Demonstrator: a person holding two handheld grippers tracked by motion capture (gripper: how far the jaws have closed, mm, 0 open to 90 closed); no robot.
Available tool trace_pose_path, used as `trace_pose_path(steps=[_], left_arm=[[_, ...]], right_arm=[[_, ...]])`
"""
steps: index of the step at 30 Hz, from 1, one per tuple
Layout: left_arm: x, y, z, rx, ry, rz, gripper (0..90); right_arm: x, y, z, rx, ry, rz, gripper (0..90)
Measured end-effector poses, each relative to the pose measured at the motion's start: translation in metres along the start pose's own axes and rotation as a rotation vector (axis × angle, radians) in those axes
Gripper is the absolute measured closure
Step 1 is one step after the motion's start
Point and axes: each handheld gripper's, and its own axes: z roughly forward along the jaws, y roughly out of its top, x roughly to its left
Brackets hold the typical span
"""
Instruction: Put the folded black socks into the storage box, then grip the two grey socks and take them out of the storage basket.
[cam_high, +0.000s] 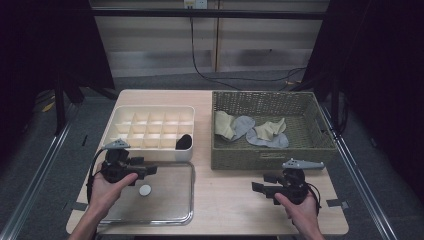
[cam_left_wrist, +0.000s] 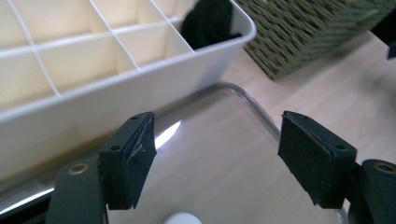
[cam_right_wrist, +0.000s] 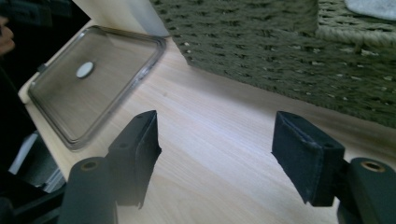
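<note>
Two grippers, both empty, jaws wide apart. The left gripper hovers over the clear lid, a glossy rounded rectangle flat on the counter, long axis running left to right, a white disc at its middle. Just behind sits the cream divided tray, a black sock in its near right cell. The right gripper points left, near the woven basket

No legible text; basket front label probably too blurred.
</note>
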Motion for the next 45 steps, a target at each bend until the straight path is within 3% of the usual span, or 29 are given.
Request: trace_pose_path(steps=[6,11,13,16,22,26,35,45], left_arm=[[-0.012,-0.016,-0.005,0.008,0.012,0.018,27.1],[-0.020,-0.027,-0.002,0.035,-0.008,0.034,27.1],[-0.021,-0.028,0.000,0.046,-0.031,0.027,26.8],[-0.022,-0.031,0.002,0.045,-0.027,0.026,26.8],[-0.018,-0.036,0.004,0.043,-0.016,0.007,27.2],[-0.020,-0.037,0.005,0.042,-0.020,0.015,27.2],[-0.029,-0.043,0.007,0.067,-0.027,0.060,27.3],[-0.027,-0.046,0.009,0.065,-0.024,0.065,27.2]], right_arm=[[0.005,0.010,-0.009,-0.015,0.011,-0.008,33.1],[0.008,0.019,-0.016,-0.030,0.011,-0.043,35.5],[0.009,0.024,-0.018,-0.030,0.011,-0.056,35.5],[0.013,0.032,-0.023,-0.041,0.004,-0.086,35.4],[0.016,0.048,-0.032,-0.034,-0.008,-0.101,35.0],[0.018,0.058,-0.036,-0.046,-0.009,-0.110,35.0],[0.009,0.086,-0.042,-0.071,-0.039,-0.124,35.1],[-0.009,0.106,-0.031,-0.057,-0.038,-0.114,38.1]])
